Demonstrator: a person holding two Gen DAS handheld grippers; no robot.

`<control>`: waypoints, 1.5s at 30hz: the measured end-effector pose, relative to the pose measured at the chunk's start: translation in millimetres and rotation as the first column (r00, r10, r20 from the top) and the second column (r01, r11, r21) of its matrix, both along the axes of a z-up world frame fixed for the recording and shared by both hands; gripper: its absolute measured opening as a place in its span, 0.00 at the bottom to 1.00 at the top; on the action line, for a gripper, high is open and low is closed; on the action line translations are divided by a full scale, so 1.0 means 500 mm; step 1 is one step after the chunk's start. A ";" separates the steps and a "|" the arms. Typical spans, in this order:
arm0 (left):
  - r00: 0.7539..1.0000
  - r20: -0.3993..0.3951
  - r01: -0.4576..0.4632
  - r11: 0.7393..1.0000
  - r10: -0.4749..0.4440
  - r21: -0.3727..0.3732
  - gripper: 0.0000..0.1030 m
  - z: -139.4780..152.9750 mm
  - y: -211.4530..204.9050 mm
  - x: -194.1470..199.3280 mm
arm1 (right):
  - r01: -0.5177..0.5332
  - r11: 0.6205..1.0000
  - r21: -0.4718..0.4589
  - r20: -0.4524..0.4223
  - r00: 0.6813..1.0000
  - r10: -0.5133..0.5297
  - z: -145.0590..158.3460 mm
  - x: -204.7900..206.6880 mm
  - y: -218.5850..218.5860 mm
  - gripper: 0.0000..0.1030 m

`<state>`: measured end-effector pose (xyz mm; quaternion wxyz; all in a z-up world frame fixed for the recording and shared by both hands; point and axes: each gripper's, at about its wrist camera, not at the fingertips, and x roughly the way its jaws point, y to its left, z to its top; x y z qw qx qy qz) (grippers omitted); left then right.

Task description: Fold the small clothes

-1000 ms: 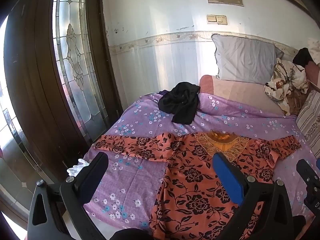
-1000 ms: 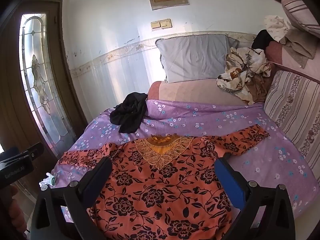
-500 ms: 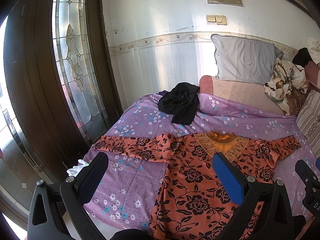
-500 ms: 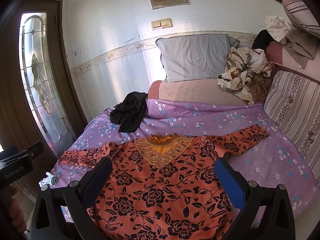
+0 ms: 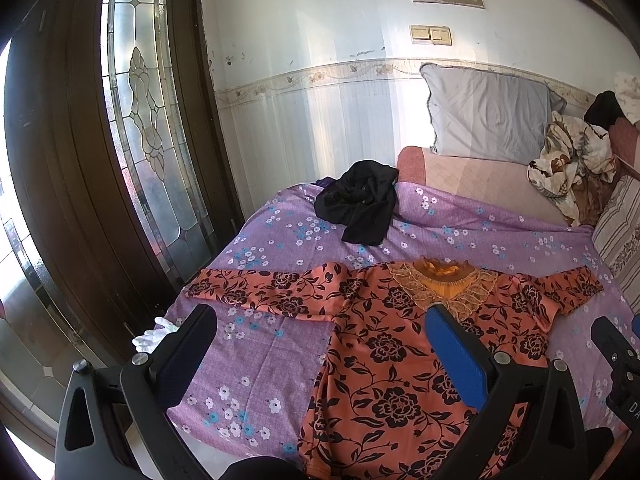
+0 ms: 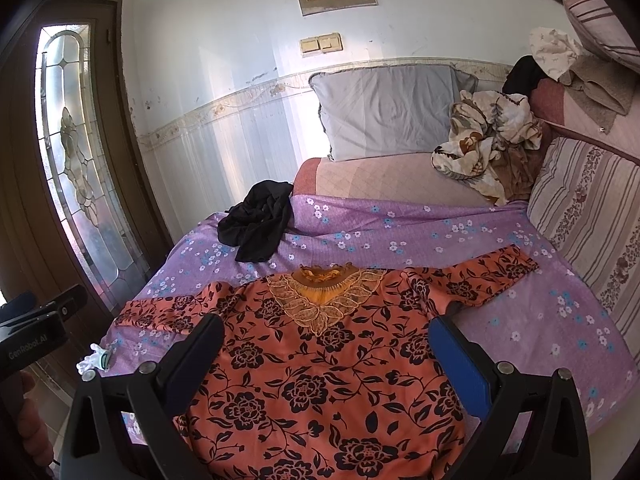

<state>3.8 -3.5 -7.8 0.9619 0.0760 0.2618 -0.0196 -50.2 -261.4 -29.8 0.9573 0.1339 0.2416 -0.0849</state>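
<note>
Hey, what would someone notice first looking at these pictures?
An orange blouse with black flowers lies spread flat, sleeves out, on the purple flowered bedsheet. Behind it sits a crumpled black garment, near the stained-glass wooden door. Both hand-held grippers, left and right, hover open.

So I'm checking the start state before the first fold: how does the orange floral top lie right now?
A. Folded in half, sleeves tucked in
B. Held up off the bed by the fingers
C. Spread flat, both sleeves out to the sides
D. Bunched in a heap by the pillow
C: the orange floral top lies flat on the purple bedspread, sleeves spread, with both grippers open above it.
</note>
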 end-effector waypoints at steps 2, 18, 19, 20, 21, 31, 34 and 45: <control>1.000 -0.005 0.001 1.000 -0.001 0.001 1.00 -0.001 0.001 0.002 | 0.000 1.000 -0.001 -0.003 1.000 0.000 -0.002 0.001 0.001 1.00; 0.999 -0.039 0.004 0.999 -0.003 0.038 1.00 -0.027 -0.002 0.025 | 0.002 1.000 0.005 -0.035 0.999 -0.002 -0.019 0.021 0.002 1.00; 0.999 -0.043 0.004 0.999 -0.002 0.046 1.00 -0.030 -0.004 0.029 | 0.005 1.000 0.008 -0.038 0.999 -0.004 -0.021 0.023 -0.001 1.00; 0.999 -0.047 0.004 0.999 -0.001 0.047 1.00 -0.034 -0.006 0.033 | 0.009 1.000 0.010 -0.040 0.999 -0.009 -0.024 0.026 -0.005 1.00; 0.999 -0.050 0.004 0.999 -0.002 0.048 1.00 -0.039 -0.009 0.040 | 0.014 1.000 0.012 -0.043 0.999 -0.013 -0.027 0.028 -0.009 1.00; 0.960 -0.274 0.078 0.996 -0.061 0.051 1.00 -0.216 -0.102 0.202 | 0.154 0.975 0.162 -0.112 0.984 -0.136 -0.110 0.077 -0.205 1.00; 0.903 -0.424 0.093 0.995 -0.073 0.025 1.00 -0.336 -0.149 0.288 | 0.256 0.925 0.280 -0.169 0.962 -0.215 -0.180 0.103 -0.340 1.00; 0.903 -0.427 0.115 0.985 -0.048 0.131 1.00 -0.521 -0.267 0.434 | 0.501 0.527 0.686 -0.263 0.847 -0.462 -0.466 0.226 -0.795 0.63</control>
